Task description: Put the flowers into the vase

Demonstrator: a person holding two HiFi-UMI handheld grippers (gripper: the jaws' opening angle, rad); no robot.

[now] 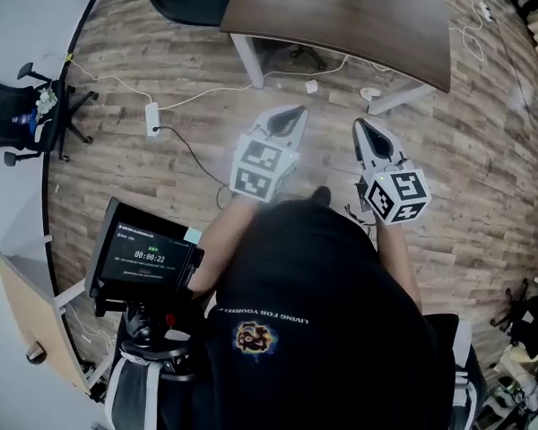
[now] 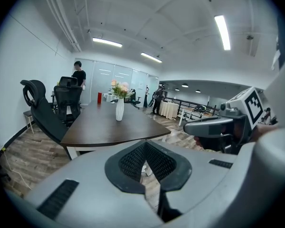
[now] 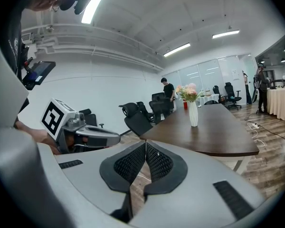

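Left gripper view: the flowers (image 2: 119,87) stand in a white vase (image 2: 119,110), well back from the near edge of the surface (image 2: 109,129). The stems are likely light, soft and easily crushed, so pinch them low and gently. The left hand-held gripper (image 2: 145,146) and the right hand-held gripper (image 3: 146,144) hover side by side short of that edge. Both tilt slightly down, jaws pressed together and empty.

floor (image 1: 161,52): wood planks | table (image 1: 359,16): dark brown | chairs (image 2: 42,113): black | lights (image 2: 222,30): ceiling strips
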